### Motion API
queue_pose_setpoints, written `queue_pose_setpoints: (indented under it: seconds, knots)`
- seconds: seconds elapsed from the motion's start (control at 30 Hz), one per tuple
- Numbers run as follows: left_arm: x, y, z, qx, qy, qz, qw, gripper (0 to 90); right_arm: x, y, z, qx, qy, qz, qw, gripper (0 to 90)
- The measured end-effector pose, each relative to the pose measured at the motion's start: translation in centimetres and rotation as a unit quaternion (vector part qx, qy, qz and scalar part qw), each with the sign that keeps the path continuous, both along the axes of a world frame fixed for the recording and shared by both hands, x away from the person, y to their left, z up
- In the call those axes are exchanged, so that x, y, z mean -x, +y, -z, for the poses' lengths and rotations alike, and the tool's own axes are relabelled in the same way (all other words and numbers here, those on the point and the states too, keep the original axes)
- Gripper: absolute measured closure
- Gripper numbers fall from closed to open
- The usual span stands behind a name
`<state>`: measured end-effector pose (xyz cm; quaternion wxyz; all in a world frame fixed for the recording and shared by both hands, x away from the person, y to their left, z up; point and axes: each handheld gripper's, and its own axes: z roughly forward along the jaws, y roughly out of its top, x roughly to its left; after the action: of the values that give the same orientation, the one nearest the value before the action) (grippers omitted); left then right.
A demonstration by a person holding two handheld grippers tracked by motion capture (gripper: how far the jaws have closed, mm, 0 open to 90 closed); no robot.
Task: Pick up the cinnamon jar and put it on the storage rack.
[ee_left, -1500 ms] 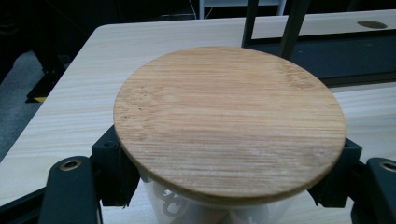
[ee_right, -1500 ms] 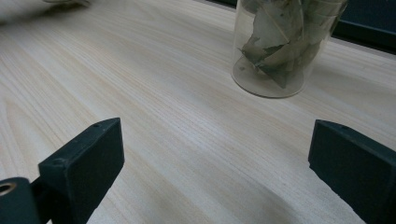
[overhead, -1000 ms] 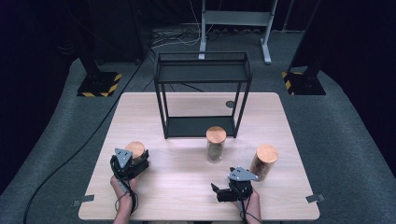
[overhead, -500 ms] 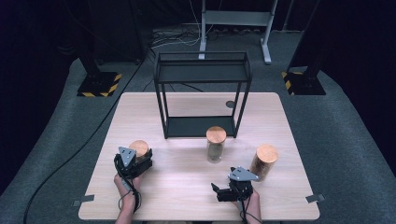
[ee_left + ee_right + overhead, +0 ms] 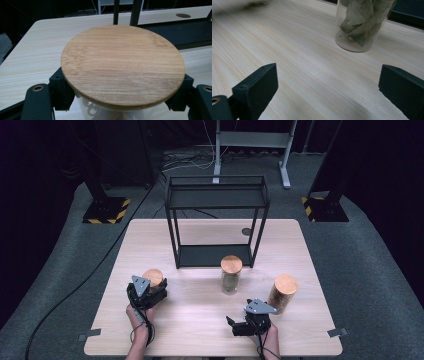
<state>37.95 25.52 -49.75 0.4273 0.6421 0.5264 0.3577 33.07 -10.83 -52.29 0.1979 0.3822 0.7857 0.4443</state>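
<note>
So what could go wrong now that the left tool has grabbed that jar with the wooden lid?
The left tool grips the jar just under its wooden lid; lifted, the glass might slip or the lid pop loose. The black shelf frame stands close behind, so a careless swing could knock the jar against a post. The leaf jar also sits nearby and could be bumped.

The high view looked down on the whole worktop (image 5: 200,320). Each gripper view sat low and close; the right one probably shared the leaf jar (image 5: 364,25) (image 5: 231,275).
</note>
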Motion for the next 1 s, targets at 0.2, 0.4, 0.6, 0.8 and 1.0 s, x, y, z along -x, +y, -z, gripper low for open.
queue_pose_setpoints:
  seconds: [0.2, 0.4, 0.6, 0.8, 1.0]
  knots:
    - [-0.2, -0.3, 0.1, 0.002, 0.001, 0.002, 1.0, 24.9, 0.0, 0.0, 0.0, -0.001, 0.001, -0.001, 1.0, 1.9]
    - [-0.4, -0.7, 0.1, 0.004, 0.001, 0.006, 1.0, 24.9, 0.0, 0.0, 0.0, 0.0, 0.003, -0.002, 1.0, 1.8]
    - [-0.5, -1.1, 0.1, 0.004, 0.002, 0.009, 1.0, 24.9, -0.1, 0.0, 0.0, -0.002, 0.004, -0.003, 1.0, 1.9]
    - [-0.7, -1.6, 0.1, 0.001, 0.004, 0.012, 0.9999, 24.9, -0.1, 0.0, 0.0, -0.003, 0.005, -0.005, 1.0, 1.9]
    - [-0.9, -2.0, 0.0, 0.003, 0.002, 0.014, 0.9999, 24.9, -0.1, 0.0, 0.0, -0.003, 0.004, -0.006, 1.0, 1.9]
